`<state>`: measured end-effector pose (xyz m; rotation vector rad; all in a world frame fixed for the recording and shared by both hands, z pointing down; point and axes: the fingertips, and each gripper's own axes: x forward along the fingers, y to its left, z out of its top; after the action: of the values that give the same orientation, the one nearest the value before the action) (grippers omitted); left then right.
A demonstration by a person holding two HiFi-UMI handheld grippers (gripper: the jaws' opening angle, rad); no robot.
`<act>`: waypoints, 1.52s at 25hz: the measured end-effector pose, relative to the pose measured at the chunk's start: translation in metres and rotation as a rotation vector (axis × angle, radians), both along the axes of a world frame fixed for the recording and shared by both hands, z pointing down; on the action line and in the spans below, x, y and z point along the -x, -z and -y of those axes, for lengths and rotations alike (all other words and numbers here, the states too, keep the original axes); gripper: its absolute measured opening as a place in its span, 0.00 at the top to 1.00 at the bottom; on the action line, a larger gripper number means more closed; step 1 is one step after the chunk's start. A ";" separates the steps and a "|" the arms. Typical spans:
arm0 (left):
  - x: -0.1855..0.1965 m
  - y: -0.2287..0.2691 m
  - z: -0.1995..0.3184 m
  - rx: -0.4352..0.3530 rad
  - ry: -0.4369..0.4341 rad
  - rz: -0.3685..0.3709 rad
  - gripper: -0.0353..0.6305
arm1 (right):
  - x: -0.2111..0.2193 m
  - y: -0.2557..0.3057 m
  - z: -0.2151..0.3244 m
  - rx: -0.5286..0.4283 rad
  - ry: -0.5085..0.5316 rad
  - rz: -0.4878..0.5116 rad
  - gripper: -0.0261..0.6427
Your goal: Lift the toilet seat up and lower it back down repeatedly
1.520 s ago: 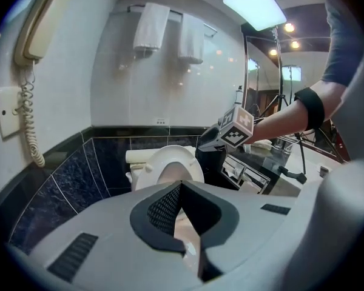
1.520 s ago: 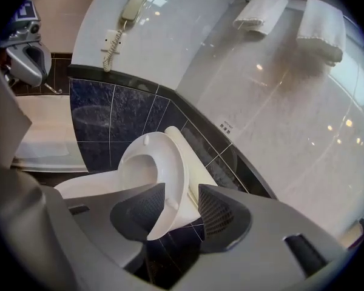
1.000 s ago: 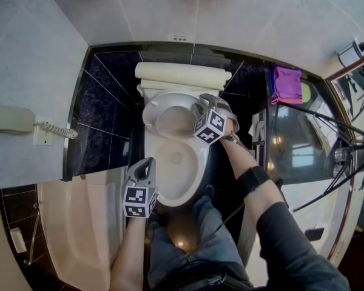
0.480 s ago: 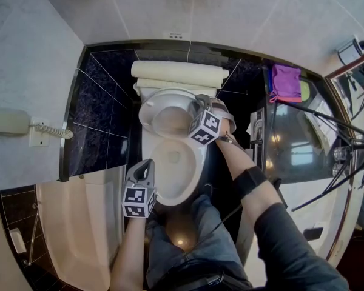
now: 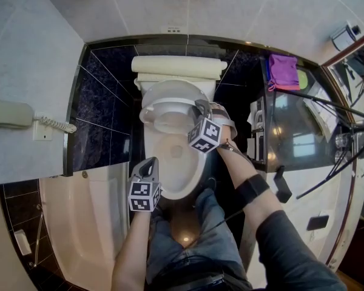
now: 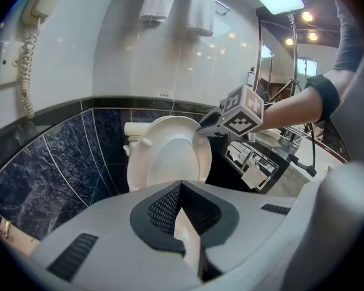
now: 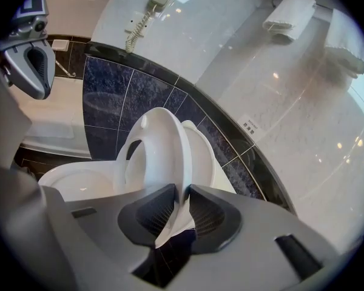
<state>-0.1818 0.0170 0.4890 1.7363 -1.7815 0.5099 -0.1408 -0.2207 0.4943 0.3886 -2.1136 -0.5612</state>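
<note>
The white toilet seat (image 5: 164, 111) stands raised and tilted off the lid (image 7: 201, 153), above the open bowl (image 5: 183, 173). My right gripper (image 5: 200, 107) is at the seat's right rim. In the right gripper view the seat (image 7: 161, 144) runs edge-on between the pads, which press on it; the right gripper (image 7: 182, 193) has just been closing on that rim. My left gripper (image 5: 148, 164) hangs by the bowl's front left edge, shut with nothing in it. In the left gripper view its tips (image 6: 181, 187) point at the seat (image 6: 170, 156) from a distance.
The cistern (image 5: 179, 65) stands against dark blue wall tiles. A bathtub (image 5: 85, 223) lies left of the toilet, and a wall phone (image 5: 12, 115) hangs above it. At the right are a paper holder (image 5: 255, 132), a purple cloth (image 5: 284, 71) and a counter with tripod legs.
The right gripper has shifted toward the bowl's front with the seat rim, and the seat leans further off the lid. The left gripper has sunk a little.
</note>
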 end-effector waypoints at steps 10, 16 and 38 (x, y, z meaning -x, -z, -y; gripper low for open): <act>-0.012 -0.031 -0.013 0.005 -0.045 0.016 0.95 | -0.030 0.001 -0.077 -0.048 -0.004 0.001 0.83; -0.012 -0.048 -0.021 0.011 -0.051 0.019 0.95 | -0.048 -0.006 -0.125 -0.084 0.009 -0.028 0.83; -0.044 -0.108 -0.080 0.013 -0.107 -0.018 0.95 | -0.104 -0.081 -0.266 -0.105 0.053 -0.183 0.82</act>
<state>-0.1382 0.0973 0.5970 1.8290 -1.6753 0.5479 -0.0364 0.0454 0.5757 0.3284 -1.9287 -0.7135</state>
